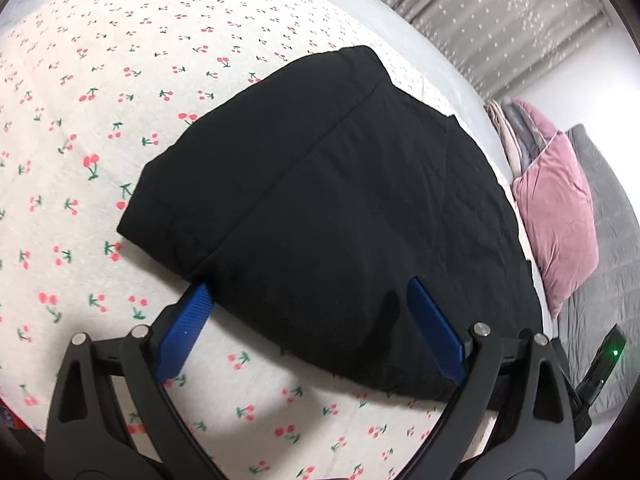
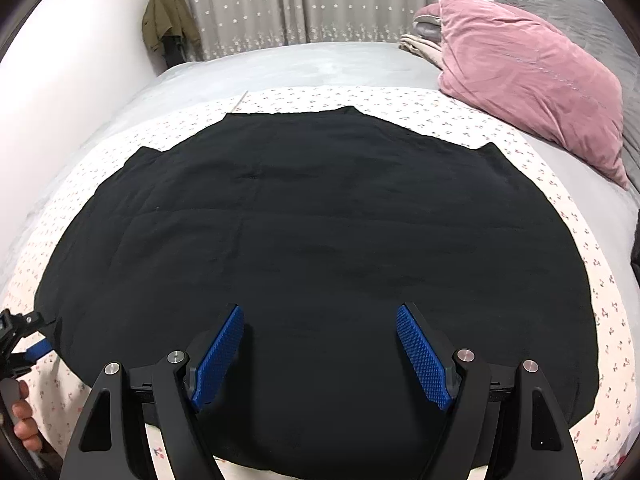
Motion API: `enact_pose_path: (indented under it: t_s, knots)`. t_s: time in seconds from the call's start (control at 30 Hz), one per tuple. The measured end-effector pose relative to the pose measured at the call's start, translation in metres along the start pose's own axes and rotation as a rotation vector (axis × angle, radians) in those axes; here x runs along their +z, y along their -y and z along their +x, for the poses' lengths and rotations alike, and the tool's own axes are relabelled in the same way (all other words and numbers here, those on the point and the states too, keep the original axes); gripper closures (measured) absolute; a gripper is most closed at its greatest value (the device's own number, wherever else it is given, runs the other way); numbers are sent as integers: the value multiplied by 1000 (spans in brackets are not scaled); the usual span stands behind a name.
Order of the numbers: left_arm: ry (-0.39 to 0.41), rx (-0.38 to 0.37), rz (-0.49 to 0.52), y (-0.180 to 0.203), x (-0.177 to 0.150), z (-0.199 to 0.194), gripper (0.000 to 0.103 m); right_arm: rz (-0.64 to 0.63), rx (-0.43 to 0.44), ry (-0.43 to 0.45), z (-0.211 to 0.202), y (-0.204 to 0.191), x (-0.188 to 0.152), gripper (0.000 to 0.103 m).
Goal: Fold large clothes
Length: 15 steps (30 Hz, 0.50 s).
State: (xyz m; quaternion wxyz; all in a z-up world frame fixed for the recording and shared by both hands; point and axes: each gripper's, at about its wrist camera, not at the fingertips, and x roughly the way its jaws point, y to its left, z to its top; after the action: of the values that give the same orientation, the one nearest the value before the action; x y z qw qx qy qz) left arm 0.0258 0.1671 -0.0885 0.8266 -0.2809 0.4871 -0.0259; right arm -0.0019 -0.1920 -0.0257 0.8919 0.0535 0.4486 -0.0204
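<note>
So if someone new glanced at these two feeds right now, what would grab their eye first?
The big black garment spread flat over the cherry-print sheet fills the middle of both views. Next come the blue-padded grippers: the right gripper hangs open above the garment's near part, and the left gripper sits open at its near edge. A pink pillow lies at the far right of the bed.

The left wrist view looks steeply down from close over the near left corner of the black garment [image 1: 320, 208] on the cherry-print sheet [image 1: 80, 120]; the right wrist view faces across the whole garment [image 2: 320, 240] toward the curtain [image 2: 304, 0]; both share garment, sheet and pink pillow [image 2: 528, 80].
</note>
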Motion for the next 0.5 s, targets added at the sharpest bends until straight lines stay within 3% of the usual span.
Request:
enact_pose_path:
  t_s: [0.13,0.33,0.43,0.5]
  knots:
    - [20,-11,-19,-2,-1,10,7,2,17,-13,5,-5,0,23]
    - [66,-121,-144,-18,2,10,7,-1,28,-28,13,-8,0,23]
    - [49,-118,-184,-25,-2,3,17,0,29,-30,15,-8,0,23]
    - [-29,-118,-237,-30,-10,7,18,1,31,-29,15,-7,-1,23]
